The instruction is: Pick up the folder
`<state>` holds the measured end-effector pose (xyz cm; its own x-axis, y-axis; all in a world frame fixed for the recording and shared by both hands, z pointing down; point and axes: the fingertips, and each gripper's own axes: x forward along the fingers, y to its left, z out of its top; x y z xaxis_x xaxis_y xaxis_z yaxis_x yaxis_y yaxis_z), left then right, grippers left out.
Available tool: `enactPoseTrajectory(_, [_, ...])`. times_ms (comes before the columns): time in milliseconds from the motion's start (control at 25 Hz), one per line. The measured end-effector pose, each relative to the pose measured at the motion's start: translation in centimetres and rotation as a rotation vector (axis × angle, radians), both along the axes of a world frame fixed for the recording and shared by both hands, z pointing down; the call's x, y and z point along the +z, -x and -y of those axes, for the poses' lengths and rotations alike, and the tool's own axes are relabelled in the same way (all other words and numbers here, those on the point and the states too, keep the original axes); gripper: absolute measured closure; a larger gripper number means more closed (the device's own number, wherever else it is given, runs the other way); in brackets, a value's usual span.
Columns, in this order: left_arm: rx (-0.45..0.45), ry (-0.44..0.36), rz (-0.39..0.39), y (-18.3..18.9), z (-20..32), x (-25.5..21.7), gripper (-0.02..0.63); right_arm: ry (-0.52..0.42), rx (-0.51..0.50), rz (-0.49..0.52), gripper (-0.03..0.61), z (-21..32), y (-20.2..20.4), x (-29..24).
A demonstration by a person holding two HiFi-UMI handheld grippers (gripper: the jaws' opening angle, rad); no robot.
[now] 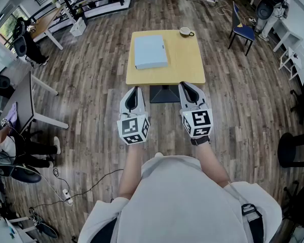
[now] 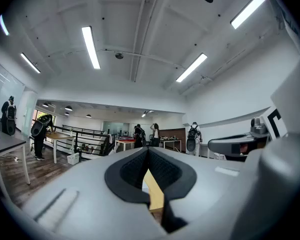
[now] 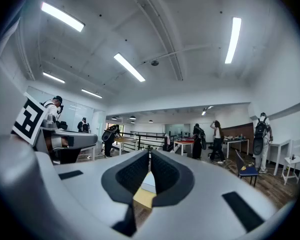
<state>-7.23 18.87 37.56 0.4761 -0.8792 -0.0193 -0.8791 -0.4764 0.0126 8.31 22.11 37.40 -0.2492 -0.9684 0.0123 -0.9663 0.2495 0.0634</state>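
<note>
a cup (image 1: 185, 32) sits at the wooden table's (image 1: 187, 65) far right corner; blue chair (image 1: 241, 30) nearby.

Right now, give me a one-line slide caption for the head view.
Left tongs and right tongs, shut and empty, hover short of a table bearing a pale folder and a cup.

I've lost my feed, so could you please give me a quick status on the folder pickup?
Left tongs and right tongs shut, empty, short of the table. Folder flat on it, untouched. Cup at far corner, apart from folder.
</note>
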Motion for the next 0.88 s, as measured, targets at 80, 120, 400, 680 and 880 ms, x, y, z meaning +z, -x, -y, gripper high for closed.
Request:
enactPoseTrajectory(80, [0.000,-0.006,-0.004,-0.4,0.3,-0.3,0.603,-0.004,-0.007,-0.009,0.557,0.4,-0.2,-0.4])
enactPoseTrajectory(120, [-0.001,-0.009,-0.006,-0.6,0.4,-0.5,0.603,-0.007,-0.012,-0.014,0.558,0.5,-0.3,-0.6])
enactPoseTrajectory(400, [0.014,-0.014,0.017,-2.5,0.4,-0.6,0.603,-0.025,-0.004,-0.012,0.557,-0.1,-2.0,-1.0])
enactPoseTrajectory(680, [0.006,0.006,0.046,-3.0,0.6,1.1,0.603,-0.045,-0.061,0.017,0.557,0.7,-0.8,-0.4])
enactPoseTrajectory(880, [-0.007,0.040,0.026,-2.5,3.4,2.7,0.603,-0.019,-0.001,0.064,0.557,3.4,-1.5,1.1])
